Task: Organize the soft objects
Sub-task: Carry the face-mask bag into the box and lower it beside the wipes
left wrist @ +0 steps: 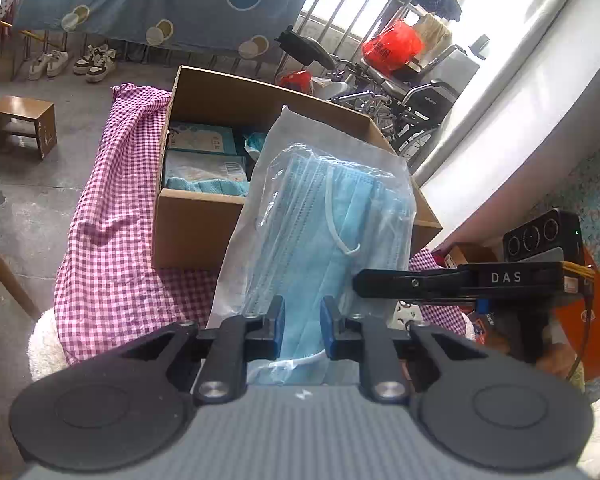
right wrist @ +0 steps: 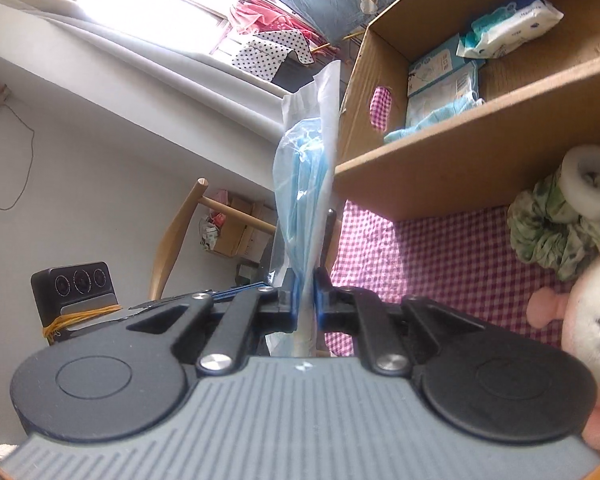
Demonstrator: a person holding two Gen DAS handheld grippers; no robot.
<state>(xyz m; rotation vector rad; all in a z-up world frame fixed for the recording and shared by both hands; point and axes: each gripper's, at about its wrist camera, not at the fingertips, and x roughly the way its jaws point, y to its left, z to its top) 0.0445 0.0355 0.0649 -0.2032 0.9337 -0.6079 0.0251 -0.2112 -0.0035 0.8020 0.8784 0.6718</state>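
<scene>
A clear plastic pack of blue face masks [left wrist: 319, 216] stands upright in front of the open cardboard box [left wrist: 196, 220]. My left gripper [left wrist: 302, 328] has the pack's lower end between its fingers, with a gap at each side. My right gripper [right wrist: 307, 304] is shut on the pack's edge [right wrist: 303, 184]; it shows from the side in the left wrist view [left wrist: 357, 280]. The box [right wrist: 459, 160] holds wipe packs [right wrist: 507, 28] and blue cloths [left wrist: 208, 186].
A pink checked cloth [left wrist: 112, 264] covers the table. A white plush toy [right wrist: 595, 328], a green scrunchie [right wrist: 547, 232] and a white tape roll [right wrist: 591, 180] lie beside the box. A wheelchair [left wrist: 411, 96] and a wooden stool [left wrist: 22, 124] stand on the floor.
</scene>
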